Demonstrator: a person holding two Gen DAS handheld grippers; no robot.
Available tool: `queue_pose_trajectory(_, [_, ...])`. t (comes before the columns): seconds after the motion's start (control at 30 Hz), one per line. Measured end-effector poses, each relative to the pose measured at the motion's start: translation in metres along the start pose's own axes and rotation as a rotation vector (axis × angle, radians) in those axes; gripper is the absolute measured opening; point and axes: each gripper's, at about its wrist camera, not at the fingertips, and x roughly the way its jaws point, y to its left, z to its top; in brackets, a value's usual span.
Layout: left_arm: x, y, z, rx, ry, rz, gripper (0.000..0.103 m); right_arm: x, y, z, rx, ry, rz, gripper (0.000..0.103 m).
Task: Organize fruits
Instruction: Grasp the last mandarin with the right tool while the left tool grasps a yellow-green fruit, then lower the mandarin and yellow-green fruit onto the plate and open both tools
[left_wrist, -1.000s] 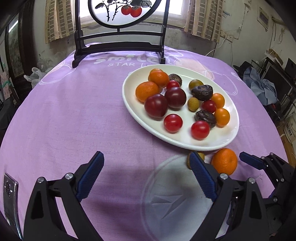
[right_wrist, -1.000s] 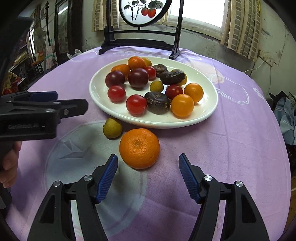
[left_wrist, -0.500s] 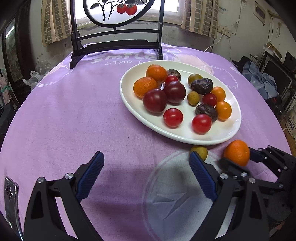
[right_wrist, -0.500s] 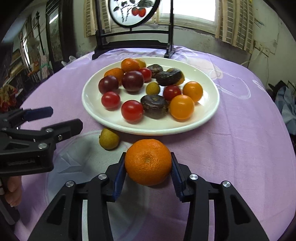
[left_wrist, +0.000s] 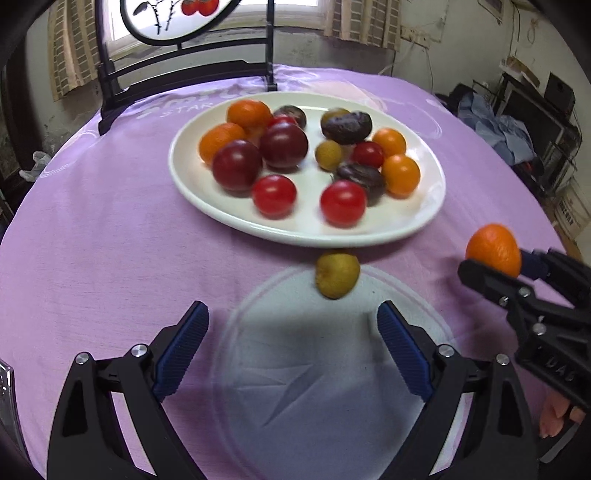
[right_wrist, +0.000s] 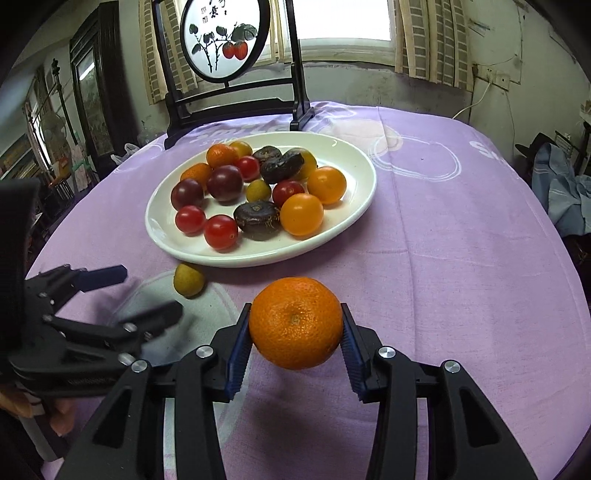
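My right gripper (right_wrist: 295, 343) is shut on an orange mandarin (right_wrist: 295, 323) and holds it lifted above the purple cloth; it also shows at the right of the left wrist view (left_wrist: 493, 249). A white oval plate (right_wrist: 354, 218) holds several tomatoes, mandarins and dark fruits. A small yellow-green fruit (left_wrist: 337, 274) lies on the cloth just in front of the plate's (left_wrist: 417, 225) near rim. My left gripper (left_wrist: 291, 350) is open and empty, a little short of that fruit; it shows at the left of the right wrist view (right_wrist: 140, 295).
A dark wooden stand with a round painted panel (right_wrist: 225, 40) stands at the table's far edge behind the plate. The purple tablecloth (right_wrist: 461, 258) covers a round table. Clutter and clothes (left_wrist: 498, 129) lie beyond the table's right edge.
My right gripper closed on the mandarin and lifted it off the cloth. My left gripper moved right and forward, so the yellow-green fruit now lies ahead between its fingers.
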Motion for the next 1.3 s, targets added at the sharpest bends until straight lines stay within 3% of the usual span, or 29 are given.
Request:
queue_pose_trajectory(0.33, [0.016,-0.016,0.014,0.011,0.028,0.033,0.057,-0.014,0.006,0.000,-0.027,-0.031,0.014,0.045])
queue_pose_trajectory(0.5, [0.015,-0.020,0.020,0.022,0.022,-0.010,0.026,-0.013,0.006,-0.001,-0.028,-0.026,0.011,0.045])
queue_pose_trajectory(0.67, [0.001,-0.018,0.016,0.026,0.023,-0.029,0.025,-0.013,0.007,-0.002,-0.033,-0.028,0.011,0.045])
queue_pose_trajectory(0.9, [-0.037,-0.012,0.021,0.049,-0.045,-0.060,0.025,-0.018,0.007,0.001,-0.010,-0.059,0.036,0.045])
queue_pose_trajectory(1.1, [-0.048,0.001,0.052,0.033,-0.103,-0.019,0.025,-0.019,0.013,0.024,-0.018,-0.069,0.050,0.045])
queue_pose_trajectory(1.3, [-0.034,0.018,0.091,-0.014,-0.120,0.032,0.025,-0.003,0.026,0.064,-0.093,-0.090,0.033,0.045])
